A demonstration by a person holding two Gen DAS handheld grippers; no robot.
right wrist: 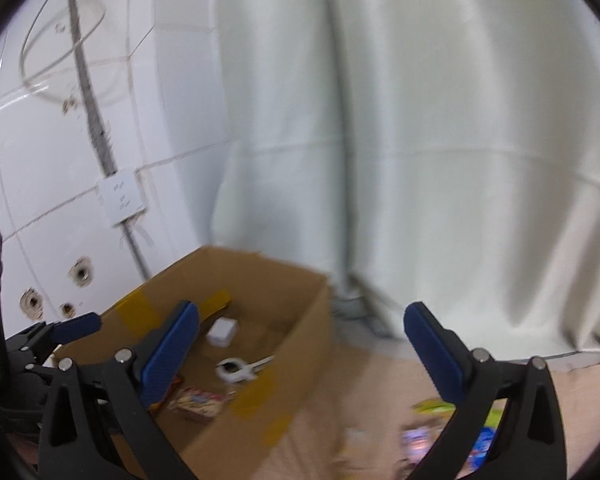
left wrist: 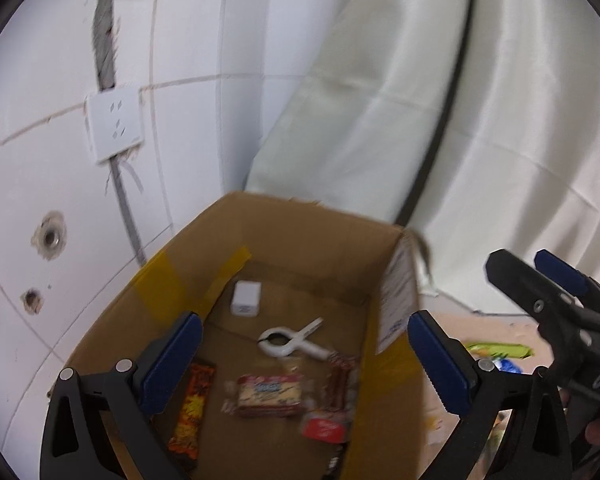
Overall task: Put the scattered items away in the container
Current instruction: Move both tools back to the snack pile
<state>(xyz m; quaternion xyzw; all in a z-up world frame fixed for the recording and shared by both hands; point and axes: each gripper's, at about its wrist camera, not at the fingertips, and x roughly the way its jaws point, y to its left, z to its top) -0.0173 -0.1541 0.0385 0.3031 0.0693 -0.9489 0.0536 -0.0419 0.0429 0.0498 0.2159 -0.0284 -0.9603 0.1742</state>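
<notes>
An open cardboard box (left wrist: 312, 224) stands by the tiled wall; it also shows in the right wrist view (right wrist: 300, 344). Inside lie a white cube (left wrist: 246, 298), a white clamp (left wrist: 290, 340), an orange snack bar (left wrist: 190, 408), a cracker pack (left wrist: 270, 394), a striped red pack (left wrist: 340, 374) and a red packet (left wrist: 324, 428). My left gripper (left wrist: 304, 364) is open and empty above the box. My right gripper (right wrist: 300, 354) is open and empty beside the box's right wall. Loose snack packets lie on the table: a green one (left wrist: 496, 350) and blurred ones (right wrist: 432, 440).
A white tiled wall with a socket plate (left wrist: 114, 124) and drill holes is at the left. A white curtain (right wrist: 420, 160) hangs behind the box. The right gripper shows at the right of the left wrist view (left wrist: 540, 276).
</notes>
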